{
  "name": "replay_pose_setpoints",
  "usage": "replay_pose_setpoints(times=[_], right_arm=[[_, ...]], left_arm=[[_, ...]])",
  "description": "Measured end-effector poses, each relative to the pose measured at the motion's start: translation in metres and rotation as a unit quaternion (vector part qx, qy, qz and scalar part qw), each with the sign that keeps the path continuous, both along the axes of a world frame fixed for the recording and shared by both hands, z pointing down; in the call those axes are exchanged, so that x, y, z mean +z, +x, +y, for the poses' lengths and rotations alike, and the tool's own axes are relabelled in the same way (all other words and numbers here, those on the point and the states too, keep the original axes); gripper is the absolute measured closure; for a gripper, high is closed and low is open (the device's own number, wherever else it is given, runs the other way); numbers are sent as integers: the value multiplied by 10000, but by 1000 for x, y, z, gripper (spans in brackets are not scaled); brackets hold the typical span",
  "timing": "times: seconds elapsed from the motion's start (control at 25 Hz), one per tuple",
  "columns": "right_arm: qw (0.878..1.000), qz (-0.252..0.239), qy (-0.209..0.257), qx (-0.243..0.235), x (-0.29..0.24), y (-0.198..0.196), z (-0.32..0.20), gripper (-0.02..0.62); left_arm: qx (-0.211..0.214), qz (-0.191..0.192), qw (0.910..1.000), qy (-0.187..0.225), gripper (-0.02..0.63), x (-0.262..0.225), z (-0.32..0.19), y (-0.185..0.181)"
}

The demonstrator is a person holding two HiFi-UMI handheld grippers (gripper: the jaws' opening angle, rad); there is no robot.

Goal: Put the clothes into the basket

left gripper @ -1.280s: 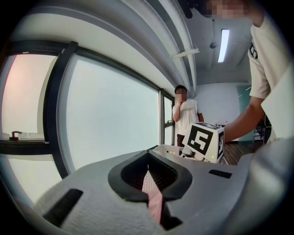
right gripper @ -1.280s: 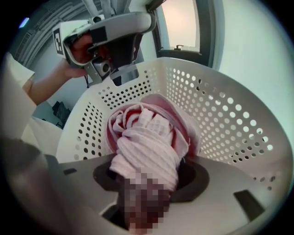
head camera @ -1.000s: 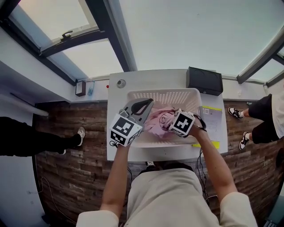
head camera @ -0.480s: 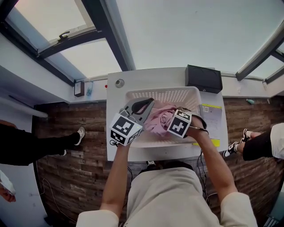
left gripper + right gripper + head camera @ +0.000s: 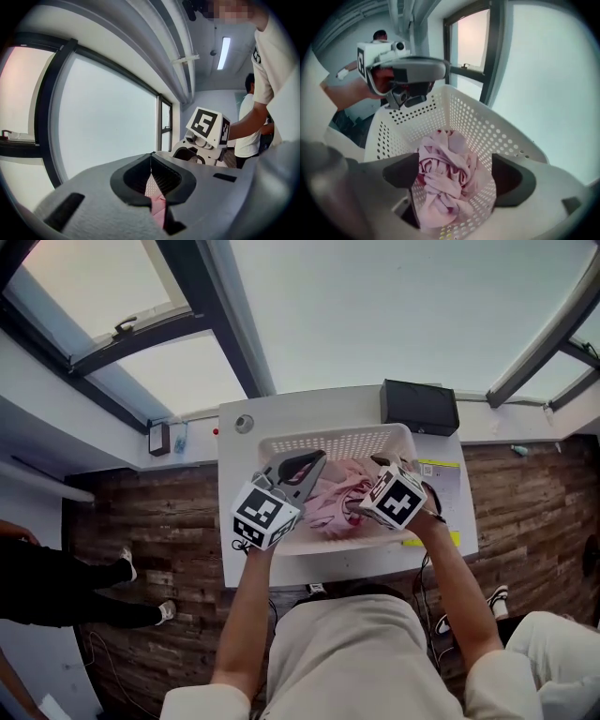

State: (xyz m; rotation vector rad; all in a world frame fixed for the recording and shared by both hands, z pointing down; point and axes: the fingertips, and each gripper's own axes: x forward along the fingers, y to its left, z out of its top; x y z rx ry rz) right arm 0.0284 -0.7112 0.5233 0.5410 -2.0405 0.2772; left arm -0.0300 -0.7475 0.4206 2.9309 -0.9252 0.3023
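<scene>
A white perforated basket (image 5: 337, 441) stands on the white table (image 5: 272, 418), and a crumpled pink garment (image 5: 330, 499) lies inside it. In the right gripper view the pink garment (image 5: 445, 180) rests on the basket (image 5: 487, 131) floor. My right gripper (image 5: 454, 161) hangs just above it, its jaws opening wide on either side, the pads not pressing the cloth. My left gripper (image 5: 298, 470) is held over the basket's left rim with its jaws together and nothing in them. In the left gripper view the left gripper (image 5: 151, 155) has its tips touching; pink cloth shows only through the gap below.
A black box (image 5: 419, 407) sits at the table's back right. A sheet with yellow strips (image 5: 441, 474) lies to the right of the basket, and a small round fitting (image 5: 244, 424) at the back left. People's legs show on the wooden floor at left (image 5: 56, 587) and bottom right (image 5: 553, 652).
My right gripper's jaws have spread apart and the pink garment now lies loose in the basket. The left gripper has stayed put. The bystanders on the floor have shifted.
</scene>
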Motion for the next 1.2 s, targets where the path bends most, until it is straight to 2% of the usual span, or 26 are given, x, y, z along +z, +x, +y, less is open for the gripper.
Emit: replay_pose_setpoints(times=[0.12,0.24,0.32,0.4,0.44,0.48,0.52,0.76,0.92,1.2], right_arm=[[9957,-762,227,483,-16,2,-6,144],[9880,-1360,486,546,-30,-4,-5,146],[9844,-1596,493,552,-34,-8,-3,146],[9750,-2040,462,743,-45,-10,-4,159],[9689,-2256,523,869,-52,-9,-6,255],[9634,-2412,641,978,-59,-7,-8,521],[9596,-2499,752,1051,-65,-5,-10,580],[9550,-2578,857,1190,-72,-4,-13,580],[9555,-2580,869,1141,-77,-14,-9,580],[9461,-2762,1273,1116,-101,-21,-12,580]], left_arm=[[63,-12,10000,1,592,0,1,3],[93,-40,9999,-14,592,2,2,4],[91,-51,9999,-18,592,1,2,3],[104,-66,9999,-23,592,1,3,4],[113,-81,9999,-29,592,1,3,5],[119,-96,9999,-36,592,2,4,6],[125,-106,9999,-43,592,2,6,7],[116,-117,9998,-65,592,0,13,9],[-112,161,9997,-110,592,-8,21,0],[-137,118,9997,-169,592,-6,26,-6]])
